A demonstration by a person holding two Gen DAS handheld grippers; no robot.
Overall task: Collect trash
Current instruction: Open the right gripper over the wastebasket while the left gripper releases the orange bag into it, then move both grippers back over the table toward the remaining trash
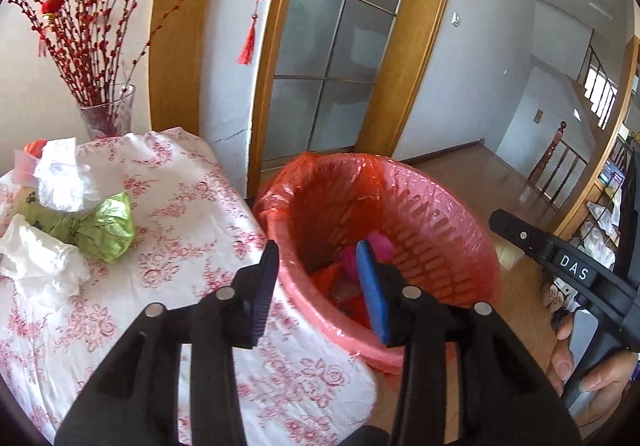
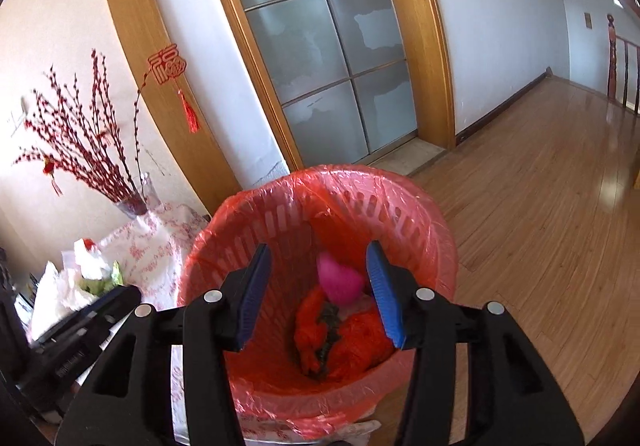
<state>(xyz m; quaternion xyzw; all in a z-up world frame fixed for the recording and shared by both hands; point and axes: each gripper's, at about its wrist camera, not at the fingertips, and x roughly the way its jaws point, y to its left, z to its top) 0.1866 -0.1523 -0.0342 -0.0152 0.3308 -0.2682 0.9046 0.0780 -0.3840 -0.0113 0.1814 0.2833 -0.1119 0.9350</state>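
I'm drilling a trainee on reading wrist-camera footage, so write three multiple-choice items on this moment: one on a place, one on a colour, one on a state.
1. Where does the pink bin stand?
A. on the table
B. on the floor beside the table
C. inside the doorway

2. What colour is the crumpled wrapper lying between the white tissues?
A. green
B. blue
C. black

3. How does the right gripper stand?
A. shut on a tissue
B. shut and empty
C. open, nothing between the pads

Key: 1 B, the bin sits on the wood floor against the cloth-covered table. 2 A, the wrapper is plainly green. 3 C, the blue pads stand apart over the bin with only its contents seen below.
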